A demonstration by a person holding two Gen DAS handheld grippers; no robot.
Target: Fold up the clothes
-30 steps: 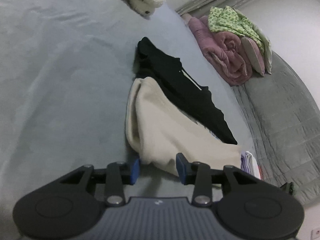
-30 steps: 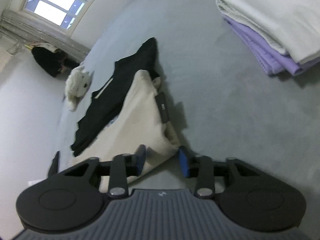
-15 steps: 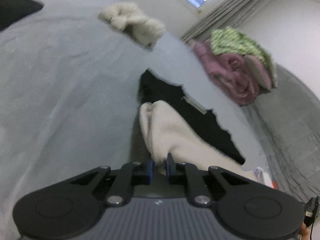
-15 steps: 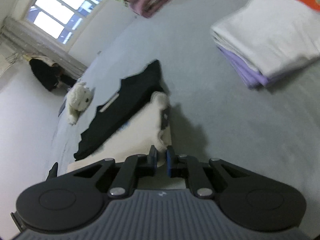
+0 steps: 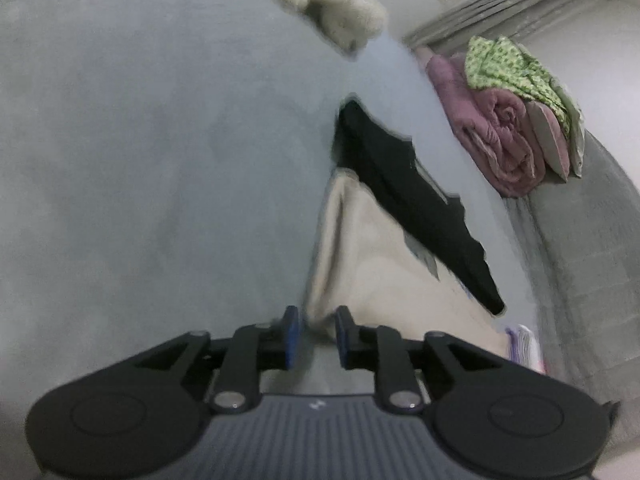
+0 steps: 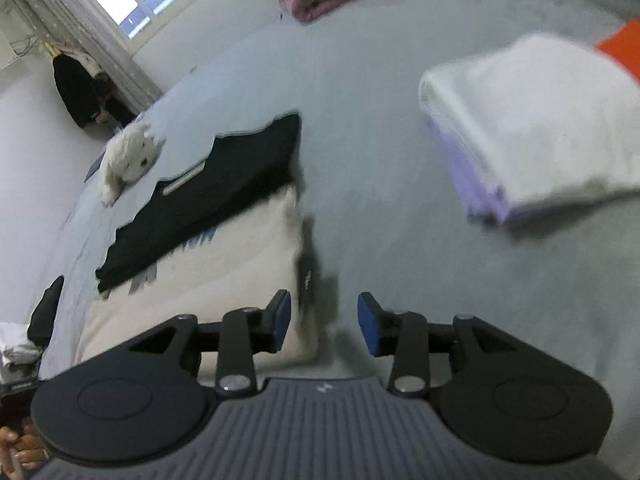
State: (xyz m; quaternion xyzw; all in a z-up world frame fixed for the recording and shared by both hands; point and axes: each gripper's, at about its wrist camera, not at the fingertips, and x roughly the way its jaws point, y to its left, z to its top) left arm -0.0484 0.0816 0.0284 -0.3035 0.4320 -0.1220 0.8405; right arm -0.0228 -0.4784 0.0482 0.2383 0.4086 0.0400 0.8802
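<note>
Lying on a grey bed [image 5: 140,160], a cream garment [image 6: 224,280] is spread flat and already doubled over, with a black garment [image 6: 224,184] on its far part; both are the clothes to fold. The left tongs [image 5: 313,338] sit at the cream garment's near corner, the jaws narrowly apart with a bunched tip of cloth [image 5: 320,320] between them; whether the pads actually pinch it cannot be told through the blur. The right tongs [image 6: 323,322] stand wide apart, holding nothing, over the garment's near right corner, one finger above the cloth and the other above bare bed. The two grippers at the two near corners suggest the near edge is being laid down or squared so the fold lies even, though that is a judgement.

Around them: a folded stack [image 6: 536,128] of white over lilac cloth lies well apart to the right, likely finished pieces, with something orange [image 6: 622,48] at its far edge. A white plush toy [image 6: 128,156] lies near the black garment's far end. Pink bedding [image 5: 504,136] topped by a green patterned cloth [image 5: 516,68] is heaped by the wall. The black garment overlapping the cream one could hinder the next fold; nothing else crowds the tongs
</note>
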